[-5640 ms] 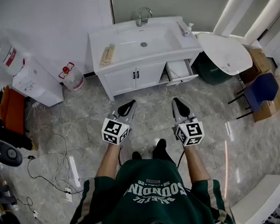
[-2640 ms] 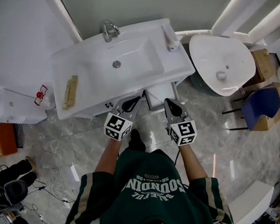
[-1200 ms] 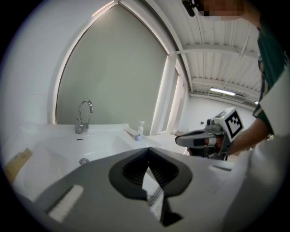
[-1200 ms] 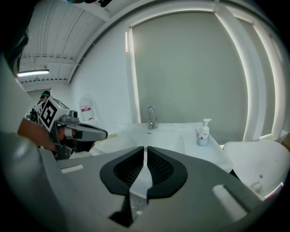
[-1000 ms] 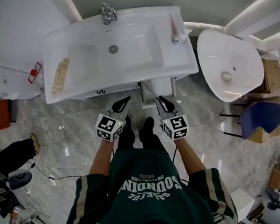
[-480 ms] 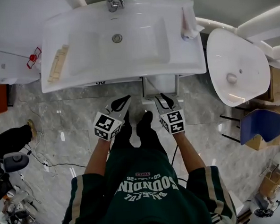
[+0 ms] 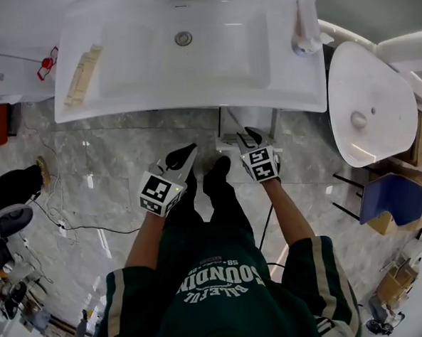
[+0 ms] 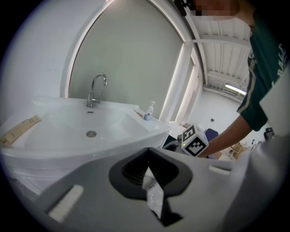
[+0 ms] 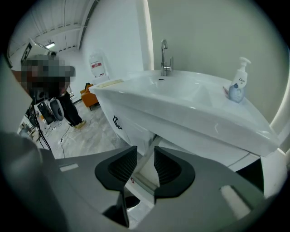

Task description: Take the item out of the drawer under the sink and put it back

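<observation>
1. Hanging at the front lip of the open drawer [image 7: 244,119], the right gripper [image 9: 145,158] has its fingers spread a little and pinches nothing. Only a white drawer edge shows through the gap.
2. Sticking out from under the sink [image 7: 140,54] toward the person, the drawer has its long axis on the line of the right gripper's reach. Its inside lies just ahead of and below those fingers.
3. Looking for the item gives nothing sure. The head view shows only white inside the drawer, and the right gripper view shows a dark rounded patch low between the jaws (item or shadow, I cannot tell).
4. Held over the floor to the left of the person's legs, the left gripper [image 8: 148,158] has its fingers pressed together, with nothing I can name between them. It is the farther one from the drawer, so I judge the right gripper is the one placed to go in, forward and down.
5. Reading what print there is:
   - The shirt [image 7: 226,291] bears big letters, "SOUNDIN", with a smaller line I can't read.
   - The soap bottle [image 9: 236,86] on the sink's corner has a blue label too small to read.
   - The marker cubes carry only black-and-white squares.
</observation>
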`<state>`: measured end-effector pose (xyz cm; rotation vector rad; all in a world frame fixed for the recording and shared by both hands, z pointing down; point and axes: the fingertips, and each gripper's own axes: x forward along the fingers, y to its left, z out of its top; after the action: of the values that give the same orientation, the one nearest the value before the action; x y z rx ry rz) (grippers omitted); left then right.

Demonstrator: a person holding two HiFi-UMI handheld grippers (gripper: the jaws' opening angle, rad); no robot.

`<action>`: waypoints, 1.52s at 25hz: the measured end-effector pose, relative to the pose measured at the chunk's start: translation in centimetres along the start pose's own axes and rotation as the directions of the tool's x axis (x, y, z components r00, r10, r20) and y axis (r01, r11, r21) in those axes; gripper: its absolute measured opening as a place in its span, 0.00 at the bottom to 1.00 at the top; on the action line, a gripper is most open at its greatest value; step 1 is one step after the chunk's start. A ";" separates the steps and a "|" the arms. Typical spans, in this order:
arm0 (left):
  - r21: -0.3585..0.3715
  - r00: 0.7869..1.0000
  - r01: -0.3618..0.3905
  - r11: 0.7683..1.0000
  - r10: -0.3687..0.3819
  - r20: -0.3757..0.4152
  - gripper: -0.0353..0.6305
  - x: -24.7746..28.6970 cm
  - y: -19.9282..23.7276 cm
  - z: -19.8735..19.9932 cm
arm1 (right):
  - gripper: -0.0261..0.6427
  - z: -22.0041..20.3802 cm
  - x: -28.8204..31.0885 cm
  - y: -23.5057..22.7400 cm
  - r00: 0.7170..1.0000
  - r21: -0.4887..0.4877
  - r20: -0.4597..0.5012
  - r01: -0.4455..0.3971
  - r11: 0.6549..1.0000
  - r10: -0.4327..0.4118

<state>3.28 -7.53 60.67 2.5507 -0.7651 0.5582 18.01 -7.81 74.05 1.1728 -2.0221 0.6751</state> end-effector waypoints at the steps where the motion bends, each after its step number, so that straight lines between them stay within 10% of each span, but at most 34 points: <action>1: -0.010 1.000 -0.010 1.000 0.010 -0.002 0.13 -0.1 0.2 -0.4 | 0.18 -0.6 0.9 -0.3 1.000 -0.009 -0.022 -0.009 1.000 0.009; 22: -0.144 0.984 -0.170 0.975 0.159 -0.084 0.13 -1.9 4.0 -9.0 | 0.18 -10.1 17.0 -4.0 0.932 -0.150 -0.362 -0.099 0.984 0.039; 38: -0.184 0.969 -0.237 0.954 0.219 -0.113 0.13 -3.3 4.8 -11.3 | 0.12 -13.7 20.2 -5.3 0.872 -0.111 -0.488 -0.016 0.994 -0.040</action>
<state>-4.93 -4.22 69.73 2.2561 -1.0358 0.6338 19.81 -10.95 98.71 0.8400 -1.5960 0.7544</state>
